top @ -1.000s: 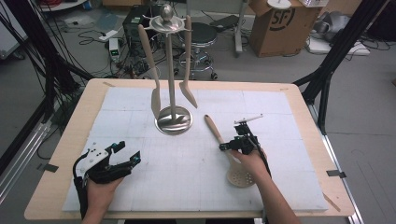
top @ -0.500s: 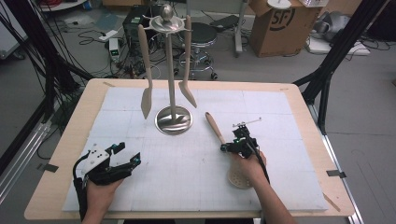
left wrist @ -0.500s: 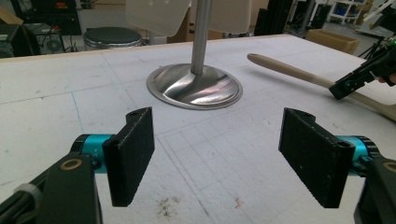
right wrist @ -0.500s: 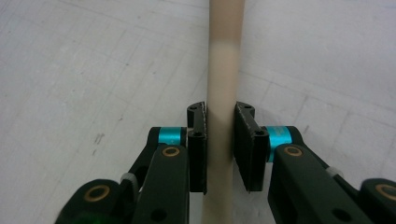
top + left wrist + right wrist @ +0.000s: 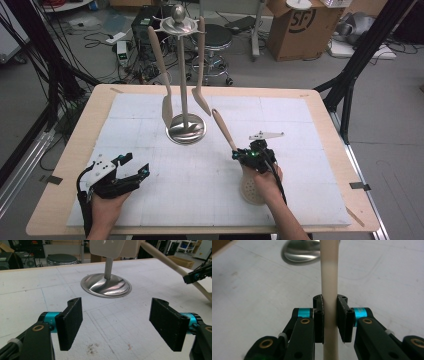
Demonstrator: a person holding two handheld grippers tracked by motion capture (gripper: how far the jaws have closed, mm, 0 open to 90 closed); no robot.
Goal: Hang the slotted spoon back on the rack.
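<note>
The right tongs (image 5: 240, 154) are clenched on the handle of a cream slotted spoon (image 5: 223, 130); in the right gripper view the two black pads (image 5: 320, 317) are seen pressed against the pale shaft (image 5: 329, 277) from both sides, the jaws having just been closing onto it. The spoon is held at the near right of the table (image 5: 320, 115), its handle angled up and toward the far left, its perforated head (image 5: 251, 189) low by the person's right hand (image 5: 265, 177). Just beyond the handle's tip, the steel utensil stand (image 5: 184, 90) is planted at the table's middle on its round base (image 5: 186, 129), with two cream spatulas (image 5: 161, 75) hung from its top. At the near left, the left tongs (image 5: 136, 169) are held released over the white mat (image 5: 200, 175); in the left gripper view the pads (image 5: 71, 323) are set wide apart with bare mat between them, the stand's base (image 5: 106, 286) ahead.
</note>
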